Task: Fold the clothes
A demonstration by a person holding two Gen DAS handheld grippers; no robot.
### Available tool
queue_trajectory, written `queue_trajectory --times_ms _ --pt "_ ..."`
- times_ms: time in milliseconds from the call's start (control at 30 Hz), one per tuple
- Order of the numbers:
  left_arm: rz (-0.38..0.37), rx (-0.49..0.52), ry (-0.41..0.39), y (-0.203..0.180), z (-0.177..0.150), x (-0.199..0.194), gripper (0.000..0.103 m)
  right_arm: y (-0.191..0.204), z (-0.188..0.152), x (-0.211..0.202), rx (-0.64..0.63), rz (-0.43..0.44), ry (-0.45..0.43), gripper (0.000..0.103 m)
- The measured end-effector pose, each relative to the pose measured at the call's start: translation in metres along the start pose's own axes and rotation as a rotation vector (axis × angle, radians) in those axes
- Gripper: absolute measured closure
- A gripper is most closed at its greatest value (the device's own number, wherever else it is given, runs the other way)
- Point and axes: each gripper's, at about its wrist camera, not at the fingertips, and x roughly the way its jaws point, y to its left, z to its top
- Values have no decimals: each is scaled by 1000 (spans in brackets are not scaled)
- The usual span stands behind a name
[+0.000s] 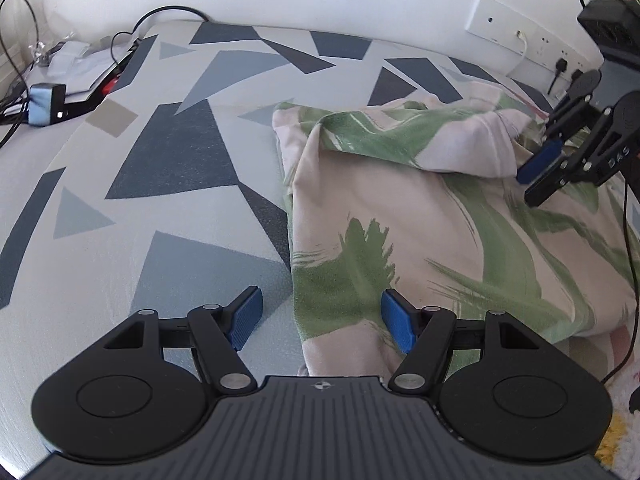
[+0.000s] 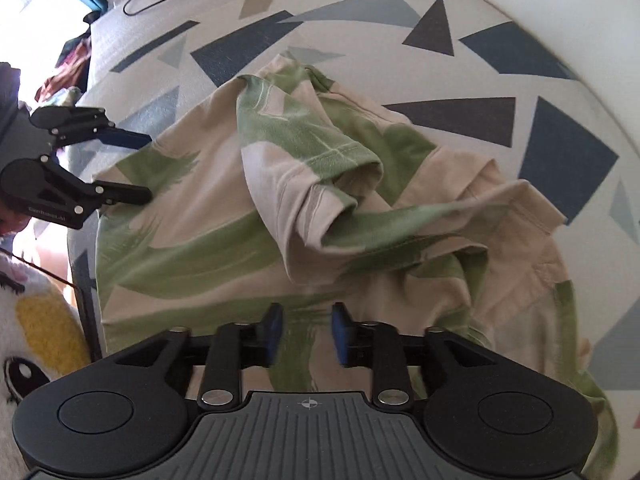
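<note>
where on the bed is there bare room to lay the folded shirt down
Free: the wide stretch of patterned bedsheet left of the green-and-cream shirt, up to the wall. A narrower bare strip lies beyond the shirt's far edge. Crowded: the far left corner, with cables and a blue-and-black device, and the shirt's right side by the right gripper.

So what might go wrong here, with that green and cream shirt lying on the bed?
1. The folded-over sleeve sits loose and bunched on the shirt; it may well slip back or crease into the fold.
2. The left tool stands open over the shirt's edge, half above the patterned bed cover, so it might pinch the cover too.
3. A thin black cable runs beside the shirt and might snag.
</note>
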Motion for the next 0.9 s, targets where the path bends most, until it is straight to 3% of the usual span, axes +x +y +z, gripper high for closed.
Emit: queue_trajectory --times_ms 100,133,200,267,367,433,533,633,700,800,900 --pt "-7 14 0 1 0 0 35 -5 6 -31 55 113 -116 74" --pt "-10 17 -1 1 -1 0 35 -9 12 -43 89 150 -180 69" --pt "-13 24 -1 1 -1 0 35 -20 23 -56 178 192 -288 65" --pt "-14 29 -2 1 -1 0 35 -37 33 -55 293 216 -333 64" --pt "-13 28 -4 1 -2 -1 35 -61 45 -24 468 200 -214 65" --pt "-11 28 -7 0 -2 -1 35 -77 50 -1 590 198 -122 71" --pt "-16 19 -15 1 -3 -2 35 -88 51 15 714 310 -104 81" --pt "-36 -8 -25 3 -4 -4 34 -79 65 8 639 271 -172 99" --pt "-61 -37 -24 5 -4 -5 34 -68 80 -3 521 202 -212 101" --pt "-118 -101 -32 11 -2 -8 34 -35 108 -25 223 128 -312 102" --pt "-118 -121 -24 11 -1 -5 34 -10 133 -37 -59 117 -417 102"
